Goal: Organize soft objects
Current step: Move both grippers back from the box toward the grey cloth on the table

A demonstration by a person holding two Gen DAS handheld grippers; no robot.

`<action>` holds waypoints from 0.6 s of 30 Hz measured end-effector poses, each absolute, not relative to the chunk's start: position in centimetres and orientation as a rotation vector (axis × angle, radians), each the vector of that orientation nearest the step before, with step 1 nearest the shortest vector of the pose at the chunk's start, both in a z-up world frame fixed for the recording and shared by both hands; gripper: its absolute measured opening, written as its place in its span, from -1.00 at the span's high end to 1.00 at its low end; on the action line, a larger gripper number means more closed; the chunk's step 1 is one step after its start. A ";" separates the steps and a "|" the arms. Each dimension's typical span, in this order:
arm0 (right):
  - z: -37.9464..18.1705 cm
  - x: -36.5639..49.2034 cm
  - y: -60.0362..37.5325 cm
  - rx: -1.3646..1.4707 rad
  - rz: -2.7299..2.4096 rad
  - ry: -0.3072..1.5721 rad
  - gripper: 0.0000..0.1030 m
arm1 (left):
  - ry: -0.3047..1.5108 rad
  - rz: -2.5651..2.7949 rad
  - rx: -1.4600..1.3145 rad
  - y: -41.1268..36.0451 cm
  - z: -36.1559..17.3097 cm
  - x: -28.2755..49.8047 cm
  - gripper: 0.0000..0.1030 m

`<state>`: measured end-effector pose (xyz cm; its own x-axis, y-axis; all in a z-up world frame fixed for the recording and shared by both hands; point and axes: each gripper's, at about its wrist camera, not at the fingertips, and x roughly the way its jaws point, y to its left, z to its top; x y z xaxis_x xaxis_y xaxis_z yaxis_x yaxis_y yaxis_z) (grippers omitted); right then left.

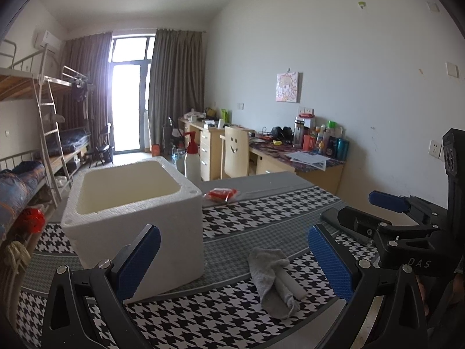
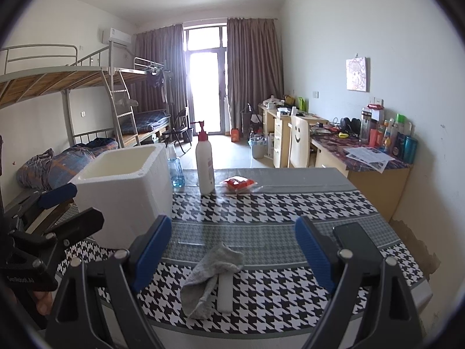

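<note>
1. Both grippers, left gripper (image 1: 234, 257) and right gripper (image 2: 234, 248), stand wide apart over the table (image 2: 261, 226), gripping nothing.
2. Grey sock (image 2: 210, 276) lies on the table between the fingers, untouched, beside the foam box (image 2: 125, 186).
3. Only the right wrist view shows the whole lotion bottle (image 2: 205, 163).

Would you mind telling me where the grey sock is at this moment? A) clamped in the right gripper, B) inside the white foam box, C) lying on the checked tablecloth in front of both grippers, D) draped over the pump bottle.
C: the grey sock lies crumpled on the checked tablecloth, beside the white foam box, with the left gripper and right gripper both open and not touching it.
</note>
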<state>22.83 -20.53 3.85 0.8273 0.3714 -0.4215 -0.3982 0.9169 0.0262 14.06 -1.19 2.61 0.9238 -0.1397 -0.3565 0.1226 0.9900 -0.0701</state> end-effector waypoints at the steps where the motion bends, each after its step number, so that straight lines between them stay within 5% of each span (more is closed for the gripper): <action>1: 3.7 22.9 -20.7 -0.060 0.408 0.437 -0.74 | 0.374 -0.139 -0.048 -1.3 2.5 14.2 -0.98; 18: 2.0 22.9 -21.8 -0.049 0.389 0.475 -0.74 | 0.438 -0.189 -0.028 -3.3 0.2 14.6 -0.98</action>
<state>22.89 -21.83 2.00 0.8172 0.3536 -0.4551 -0.3762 0.9255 0.0436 14.58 -3.26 0.15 0.8883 -0.1880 -0.4189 0.1760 0.9821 -0.0676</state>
